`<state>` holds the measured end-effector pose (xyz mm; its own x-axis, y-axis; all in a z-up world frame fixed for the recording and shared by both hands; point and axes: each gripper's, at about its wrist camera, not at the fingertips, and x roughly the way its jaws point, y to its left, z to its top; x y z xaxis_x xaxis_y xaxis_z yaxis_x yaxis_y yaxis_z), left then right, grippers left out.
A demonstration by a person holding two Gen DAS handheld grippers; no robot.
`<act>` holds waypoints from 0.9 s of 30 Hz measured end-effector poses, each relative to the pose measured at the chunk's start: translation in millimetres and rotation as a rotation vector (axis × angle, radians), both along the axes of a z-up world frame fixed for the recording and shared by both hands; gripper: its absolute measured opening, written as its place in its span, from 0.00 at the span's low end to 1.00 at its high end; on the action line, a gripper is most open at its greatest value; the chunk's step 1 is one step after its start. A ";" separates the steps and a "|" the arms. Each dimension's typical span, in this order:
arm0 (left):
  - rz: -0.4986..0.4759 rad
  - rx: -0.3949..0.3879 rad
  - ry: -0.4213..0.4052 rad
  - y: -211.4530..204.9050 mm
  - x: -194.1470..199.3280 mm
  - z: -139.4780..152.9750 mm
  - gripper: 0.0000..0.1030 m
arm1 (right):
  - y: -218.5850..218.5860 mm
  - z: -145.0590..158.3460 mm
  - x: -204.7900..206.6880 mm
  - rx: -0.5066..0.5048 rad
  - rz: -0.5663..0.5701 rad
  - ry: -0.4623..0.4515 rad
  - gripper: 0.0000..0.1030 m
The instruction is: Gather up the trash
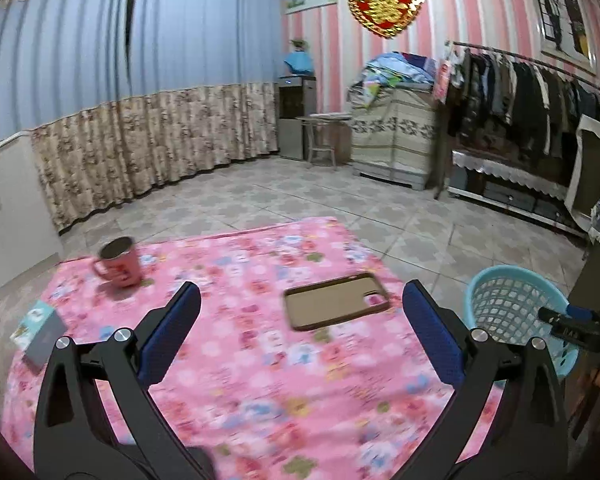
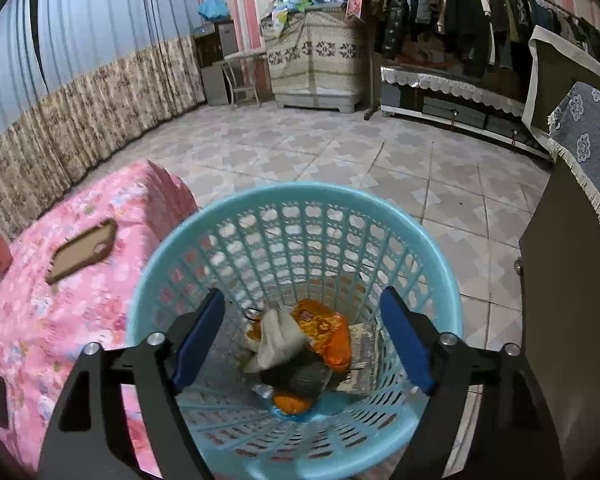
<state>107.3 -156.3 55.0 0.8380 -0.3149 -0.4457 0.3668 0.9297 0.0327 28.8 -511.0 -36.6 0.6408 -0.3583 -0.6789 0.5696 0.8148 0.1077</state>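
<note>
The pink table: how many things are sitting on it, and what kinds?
Mug: 1
Phone case: 1
Small box: 1
Total: 3

I see a perforated glossy plastic basket (image 2: 432,240), soft printed cloth over the table (image 1: 260,380), and a matt phone case (image 1: 332,308).
</note>
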 end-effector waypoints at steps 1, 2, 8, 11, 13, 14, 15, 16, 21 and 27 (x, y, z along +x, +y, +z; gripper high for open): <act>0.011 -0.001 -0.008 9.5 -4.4 1.5 0.95 | 7.6 5.3 -3.1 -0.008 0.007 -0.023 0.84; 0.020 -0.001 -0.014 15.7 -7.7 2.9 0.95 | 16.1 11.0 -5.4 -0.021 0.017 -0.041 0.86; 0.098 0.012 -0.041 67.6 -35.0 4.8 0.95 | 75.9 43.2 -10.7 -0.085 0.117 -0.119 0.94; 0.139 0.011 -0.036 91.5 -46.6 -1.7 0.95 | 111.0 55.2 -13.9 -0.110 0.176 -0.166 0.96; 0.166 0.009 -0.039 103.3 -52.8 -7.2 0.95 | 132.9 61.1 -15.5 -0.122 0.216 -0.196 0.96; 0.183 0.007 -0.038 109.7 -56.6 -10.6 0.95 | 143.0 62.7 -16.1 -0.128 0.235 -0.207 0.96; 0.190 0.004 -0.035 114.4 -59.7 -12.9 0.95 | 155.3 63.7 -16.6 -0.135 0.257 -0.218 0.96; 0.200 -0.001 -0.030 120.5 -63.5 -16.6 0.95 | 162.4 63.9 -16.0 -0.136 0.269 -0.222 0.96; 0.239 -0.005 -0.044 132.6 -78.6 -25.9 0.95 | 204.0 53.9 -14.5 -0.135 0.339 -0.223 0.96; 0.273 -0.006 -0.039 140.9 -90.7 -42.3 0.95 | 248.7 40.4 -19.0 -0.165 0.412 -0.249 0.96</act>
